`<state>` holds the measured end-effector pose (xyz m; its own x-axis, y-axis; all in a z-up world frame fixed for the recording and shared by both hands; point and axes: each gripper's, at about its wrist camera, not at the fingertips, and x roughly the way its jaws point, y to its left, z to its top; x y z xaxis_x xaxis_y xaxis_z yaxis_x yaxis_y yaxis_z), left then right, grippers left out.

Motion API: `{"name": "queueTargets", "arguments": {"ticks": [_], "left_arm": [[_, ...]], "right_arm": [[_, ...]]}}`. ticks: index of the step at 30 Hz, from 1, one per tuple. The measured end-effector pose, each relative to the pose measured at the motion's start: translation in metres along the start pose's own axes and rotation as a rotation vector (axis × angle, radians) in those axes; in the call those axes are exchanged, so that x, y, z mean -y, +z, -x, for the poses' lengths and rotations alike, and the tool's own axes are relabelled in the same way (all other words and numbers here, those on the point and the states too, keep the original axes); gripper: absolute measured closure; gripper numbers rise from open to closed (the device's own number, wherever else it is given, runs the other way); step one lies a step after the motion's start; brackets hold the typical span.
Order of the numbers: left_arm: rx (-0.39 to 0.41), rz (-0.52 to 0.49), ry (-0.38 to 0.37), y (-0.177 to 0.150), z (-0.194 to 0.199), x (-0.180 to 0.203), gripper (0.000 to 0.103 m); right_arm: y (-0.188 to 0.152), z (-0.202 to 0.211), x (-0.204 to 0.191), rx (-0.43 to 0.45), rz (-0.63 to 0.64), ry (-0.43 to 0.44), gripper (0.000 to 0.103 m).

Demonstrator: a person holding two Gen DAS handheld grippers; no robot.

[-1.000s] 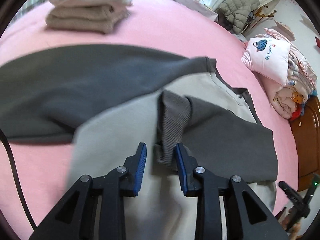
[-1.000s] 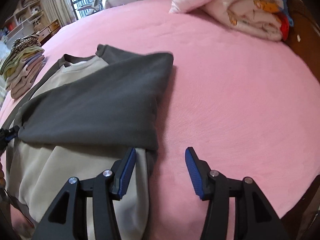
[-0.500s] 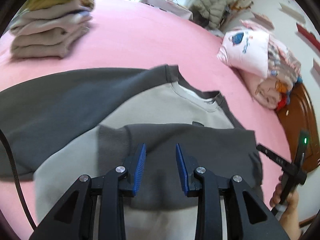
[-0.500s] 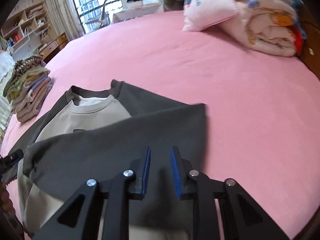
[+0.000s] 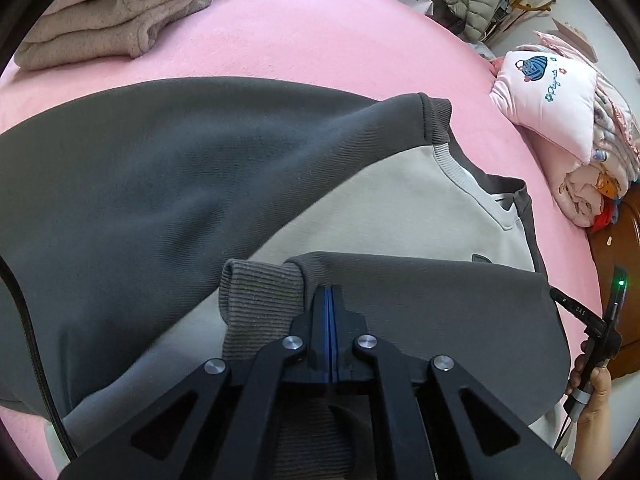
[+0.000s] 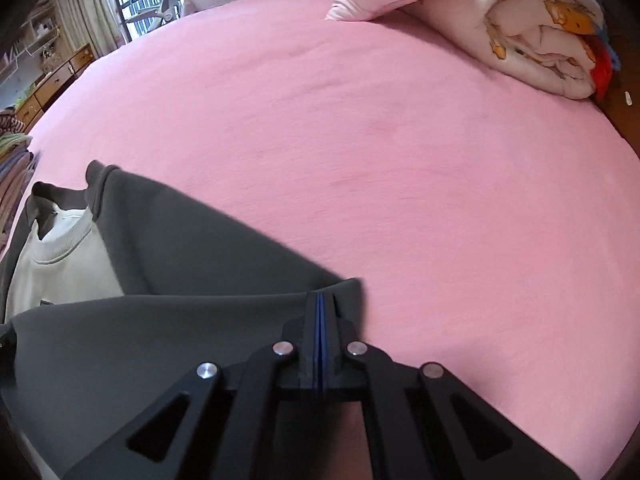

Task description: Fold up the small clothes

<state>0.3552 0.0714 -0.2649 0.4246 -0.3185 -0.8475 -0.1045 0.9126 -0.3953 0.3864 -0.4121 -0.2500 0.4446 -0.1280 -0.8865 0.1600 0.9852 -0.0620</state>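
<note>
A small sweatshirt with a cream body and dark grey sleeves lies on the pink bed. One grey sleeve is folded across the chest, its ribbed cuff pointing left. My left gripper is shut on this sleeve beside the cuff. The other sleeve lies spread out to the left. In the right wrist view my right gripper is shut on the folded sleeve at its fold corner by the shoulder. The cream collar shows at left.
A stack of folded beige clothes sits at the far left of the bed. A pink pillow and rolled quilt lie at the headboard side. The right hand and its gripper handle show at the left wrist view's edge.
Both grippers went from open to shut on the folded grey sleeve, the left near the cuff, the right at the fold corner. Both cameras came closer to the cloth.
</note>
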Motion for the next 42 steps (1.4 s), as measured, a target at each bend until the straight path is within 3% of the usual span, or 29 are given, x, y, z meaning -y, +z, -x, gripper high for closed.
{"name": "queueTargets", "arguments": {"ticks": [1,2,6,10,13,18,19,21,28,30,32,34,42], "left_arm": [[-0.002,0.002,0.005,0.0,0.002,0.001,0.102],[-0.003,0.003,0.009,-0.001,0.005,0.003,0.102],[0.038,-0.04,0.029,-0.01,0.042,0.021,0.096],[0.073,-0.084,0.006,-0.034,0.075,0.036,0.072],[0.05,-0.103,0.009,-0.053,0.076,0.041,0.072],[-0.001,-0.093,0.12,-0.068,0.048,0.026,0.075],[-0.011,-0.074,0.129,-0.068,0.044,0.02,0.08],[-0.017,-0.041,0.11,-0.066,0.043,0.012,0.081],[-0.004,-0.047,0.147,-0.073,0.067,0.017,0.079],[0.008,-0.057,0.14,-0.08,0.084,0.02,0.07],[0.027,-0.064,0.143,-0.087,0.101,0.019,0.043],[0.065,-0.062,0.158,-0.097,0.127,0.016,0.033],[0.15,0.007,0.147,-0.13,0.209,-0.02,0.025]], "right_arm": [[-0.002,0.005,0.003,0.003,-0.001,-0.047,0.103],[-0.004,0.01,0.008,-0.001,-0.016,-0.038,0.103],[-0.026,0.053,0.015,0.018,-0.059,0.088,0.103],[-0.064,0.096,-0.016,0.022,-0.013,0.203,0.103],[-0.094,0.114,-0.046,0.019,0.03,0.273,0.103],[-0.123,0.09,-0.055,-0.041,0.034,0.197,0.103],[-0.128,0.081,-0.046,-0.066,0.004,0.199,0.103],[-0.133,0.076,-0.031,-0.071,-0.03,0.22,0.103],[-0.145,0.115,-0.014,-0.024,-0.076,0.173,0.103],[-0.15,0.135,-0.016,0.002,-0.083,0.207,0.103],[-0.153,0.153,-0.02,0.032,-0.074,0.229,0.103],[-0.159,0.17,-0.03,0.058,-0.057,0.247,0.103],[-0.183,0.215,-0.088,0.104,-0.003,0.353,0.1]]}}
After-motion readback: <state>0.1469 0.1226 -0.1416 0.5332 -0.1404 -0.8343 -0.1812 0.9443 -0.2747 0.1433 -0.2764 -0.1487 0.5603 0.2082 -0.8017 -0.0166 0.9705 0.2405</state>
